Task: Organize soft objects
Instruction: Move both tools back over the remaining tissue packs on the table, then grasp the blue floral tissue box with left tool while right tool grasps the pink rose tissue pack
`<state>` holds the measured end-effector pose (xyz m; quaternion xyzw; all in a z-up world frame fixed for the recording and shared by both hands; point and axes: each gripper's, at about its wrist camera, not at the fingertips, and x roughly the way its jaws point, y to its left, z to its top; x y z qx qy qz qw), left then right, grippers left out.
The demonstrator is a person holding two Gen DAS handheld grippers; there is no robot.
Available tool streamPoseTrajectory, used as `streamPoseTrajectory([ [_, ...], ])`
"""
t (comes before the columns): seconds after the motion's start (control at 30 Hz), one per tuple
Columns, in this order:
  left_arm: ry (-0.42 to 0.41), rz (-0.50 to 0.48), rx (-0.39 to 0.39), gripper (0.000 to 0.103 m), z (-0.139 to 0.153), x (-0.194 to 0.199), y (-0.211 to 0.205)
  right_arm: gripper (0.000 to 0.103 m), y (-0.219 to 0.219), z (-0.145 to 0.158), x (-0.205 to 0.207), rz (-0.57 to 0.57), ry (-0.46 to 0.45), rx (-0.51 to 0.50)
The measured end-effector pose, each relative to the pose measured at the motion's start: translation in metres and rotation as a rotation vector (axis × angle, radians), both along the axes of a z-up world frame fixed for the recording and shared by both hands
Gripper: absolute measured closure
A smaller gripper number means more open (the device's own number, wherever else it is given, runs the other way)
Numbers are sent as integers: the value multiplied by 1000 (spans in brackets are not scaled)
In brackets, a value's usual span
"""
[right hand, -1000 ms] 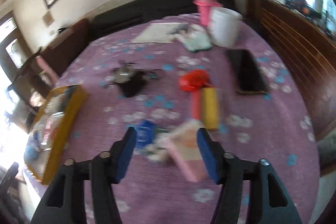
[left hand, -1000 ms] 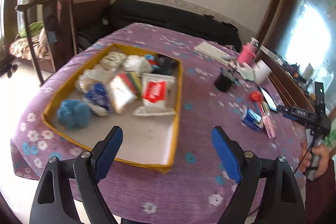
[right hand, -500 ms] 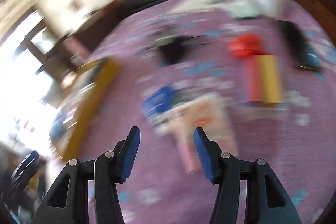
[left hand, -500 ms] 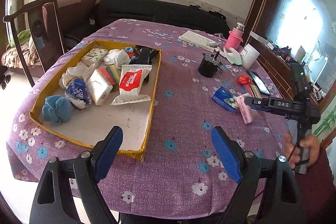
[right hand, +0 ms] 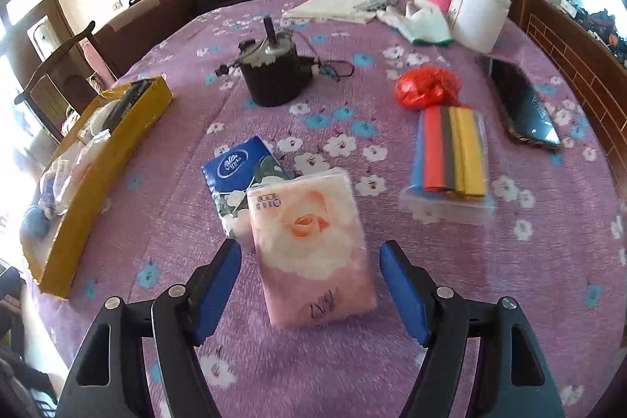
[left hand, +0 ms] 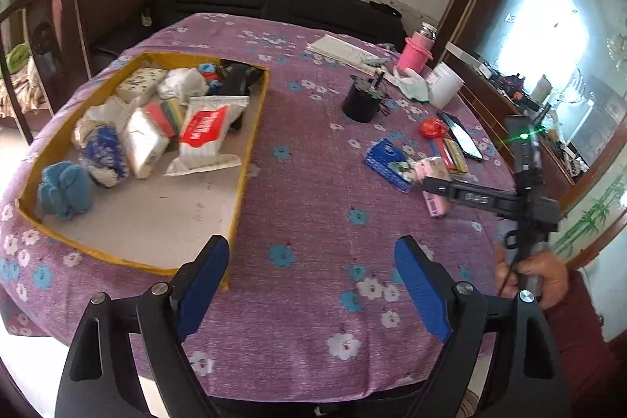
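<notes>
Jaws of our right gripper (right hand: pixel 309 285), which have just been opening, stand wide around the soft pink rose-printed tissue pack (right hand: pixel 313 241) on the purple flowered tablecloth (right hand: pixel 274 359) (pads not pressing it), a blue tissue pack (right hand: pixel 239 171) touching it. Our left gripper (left hand: pixel 309 285) hangs wide, empty, beside the yellow cardboard tray (left hand: pixel 250 143).

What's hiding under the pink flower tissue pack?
One corner of the pink tissue pack lies on the blue tissue pack. The rest covers purple tablecloth; anything underneath is hidden.
</notes>
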<state>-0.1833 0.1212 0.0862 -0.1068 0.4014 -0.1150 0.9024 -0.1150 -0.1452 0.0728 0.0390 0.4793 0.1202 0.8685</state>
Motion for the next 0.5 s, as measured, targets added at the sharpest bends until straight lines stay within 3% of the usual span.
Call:
streamPoseTrajectory([
  [0.03, 6, -11, -4, 17, 1, 4, -4, 29, 0, -4, 2, -4, -1, 11],
  [0.07, 11, -18, -5, 17, 1, 7, -8, 43, -1, -7, 6, -15, 5, 18],
  [0.17, 41, -38, -15, 17, -1, 24, -20, 43, -8, -10, 7, -45, 9, 44],
  [0.33, 72, -47, 1, 17, -12, 59, -50, 43, -36, -10, -3, -176, -42, -41],
  [0.5, 147, -55, -15, 17, -33, 108, -91, 43, -71, -13, -6, -234, -36, 136],
])
